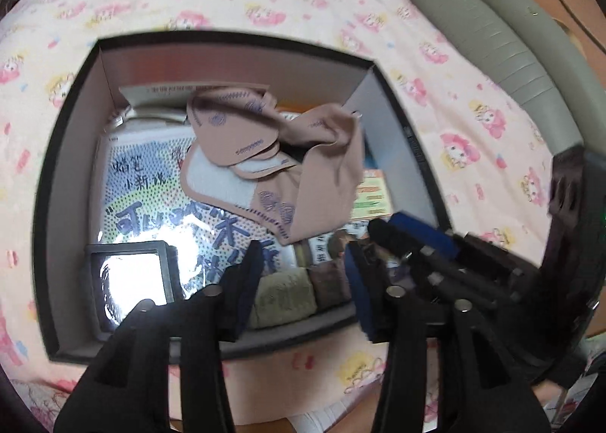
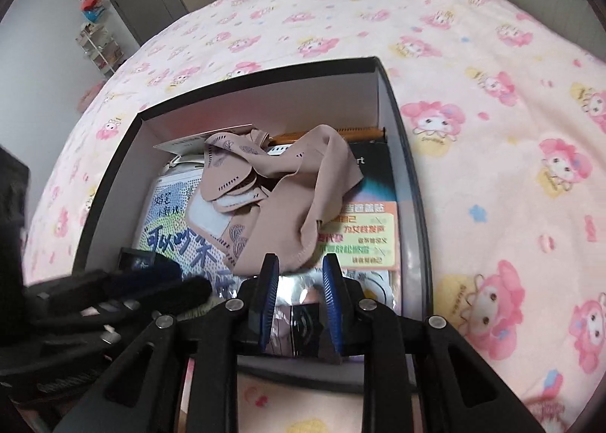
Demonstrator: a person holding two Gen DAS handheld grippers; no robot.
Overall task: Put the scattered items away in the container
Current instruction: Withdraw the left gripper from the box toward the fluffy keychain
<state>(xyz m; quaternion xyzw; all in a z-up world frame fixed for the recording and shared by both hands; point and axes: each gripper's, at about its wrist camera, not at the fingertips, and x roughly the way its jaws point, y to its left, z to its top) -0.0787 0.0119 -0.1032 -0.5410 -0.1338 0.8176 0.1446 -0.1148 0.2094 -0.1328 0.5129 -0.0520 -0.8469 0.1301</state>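
Looks like time to settle the tan cloth (image 2: 288, 183) in the box (image 2: 265, 107). Lies crumpled inside, on top of a shiny printed packet (image 2: 170, 236), just past the tips of the right gripper (image 2: 300, 258). Right jaws a little apart, with nothing between them. Left gripper (image 1: 303, 247) jaws let go too, wider, holding nothing, with the cloth ahead of them and a bit to the right.

To do it well: go slow. Push the high folds down with the tips, so nothing pokes over the rim. Pinch only cloth, not the packet under it. Keep both pairs of jaws from bumping, since they are close together. Lift straight up after, so no fold snags and comes along.
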